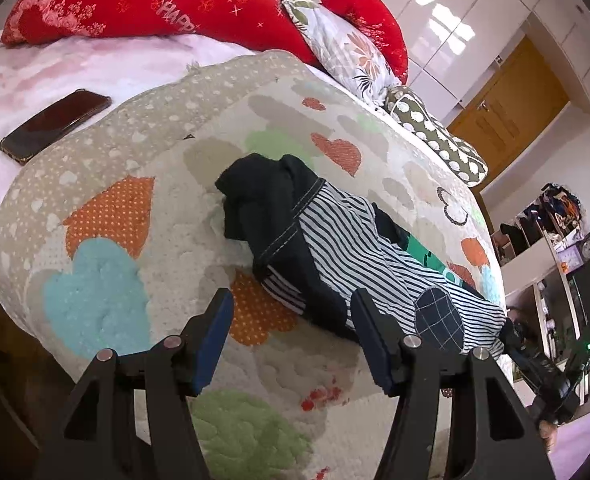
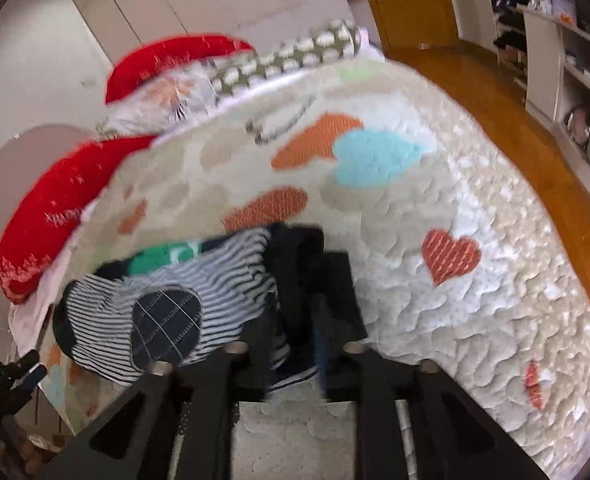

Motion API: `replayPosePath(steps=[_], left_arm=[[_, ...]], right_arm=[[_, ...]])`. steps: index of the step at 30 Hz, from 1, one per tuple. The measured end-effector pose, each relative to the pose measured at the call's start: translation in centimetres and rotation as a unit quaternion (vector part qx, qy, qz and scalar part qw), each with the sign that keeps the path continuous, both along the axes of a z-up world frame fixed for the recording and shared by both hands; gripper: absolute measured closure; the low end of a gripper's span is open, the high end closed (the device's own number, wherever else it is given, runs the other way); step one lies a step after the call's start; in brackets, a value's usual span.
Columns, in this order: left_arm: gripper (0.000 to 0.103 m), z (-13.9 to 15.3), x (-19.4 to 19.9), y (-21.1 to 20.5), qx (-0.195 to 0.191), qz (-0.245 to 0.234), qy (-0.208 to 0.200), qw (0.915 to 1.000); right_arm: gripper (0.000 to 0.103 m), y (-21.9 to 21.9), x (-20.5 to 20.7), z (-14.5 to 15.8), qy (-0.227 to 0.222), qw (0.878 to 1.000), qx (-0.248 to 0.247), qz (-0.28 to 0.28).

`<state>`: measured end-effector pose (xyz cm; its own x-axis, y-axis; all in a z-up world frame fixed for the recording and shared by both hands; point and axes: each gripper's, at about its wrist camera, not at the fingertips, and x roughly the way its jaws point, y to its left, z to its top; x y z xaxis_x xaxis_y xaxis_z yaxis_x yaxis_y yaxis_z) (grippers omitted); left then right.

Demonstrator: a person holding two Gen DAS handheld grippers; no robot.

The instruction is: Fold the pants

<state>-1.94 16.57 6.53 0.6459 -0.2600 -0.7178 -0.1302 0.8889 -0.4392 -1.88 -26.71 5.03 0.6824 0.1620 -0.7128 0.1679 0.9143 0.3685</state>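
My left tool (image 1: 293,312) hangs wide open and empty just short of the striped pants (image 1: 335,248) bunched on the quilt (image 1: 107,272), right tool (image 2: 295,292) pinched on their dark edge, folding barely begun.

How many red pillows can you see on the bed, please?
2. One long red pillow lies across the head of the bed above the phone; a second red pillow stands behind the floral pillow. Others may be hidden behind them.
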Motion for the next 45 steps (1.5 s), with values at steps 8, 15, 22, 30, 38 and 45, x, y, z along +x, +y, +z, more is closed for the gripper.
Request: replayPosePath(steps=[8,15,22,30,38,45], left_arm=[[0.043,0.1,-0.1,-1.8,0.005,-0.022,0.002,0.9997],[0.043,0.1,-0.3,-2.6,0.019,-0.027,0.007,0.9994],[0.043,0.4,-0.1,-3.9,0.026,-0.042,0.006,0.9987],[0.039,1.4,2.6,-6.9,0.062,-0.078,0.001,0.995],[0.038,0.7,1.0,-9.1,0.116,-0.082,0.004,0.9899],[0.037,2.1,-0.6,-9.1,0.153,-0.071,-0.014,0.9855]], right_arm=[[0.03,-2.0,2.5,-2.6,0.035,0.998,0.055,-0.01],[0.084,-2.4,3.8,-3.9,0.047,0.99,0.13,-0.008],[0.086,-4.5,2.7,-2.9,0.045,0.994,0.093,-0.04],[0.064,-4.1,2.9,-3.3,0.052,0.995,0.069,-0.042],[0.056,-5.0,-3.0,1.7,-0.027,0.994,0.009,-0.11],[0.056,1.8,-1.7,0.6,-0.009,1.0,-0.012,0.005]])
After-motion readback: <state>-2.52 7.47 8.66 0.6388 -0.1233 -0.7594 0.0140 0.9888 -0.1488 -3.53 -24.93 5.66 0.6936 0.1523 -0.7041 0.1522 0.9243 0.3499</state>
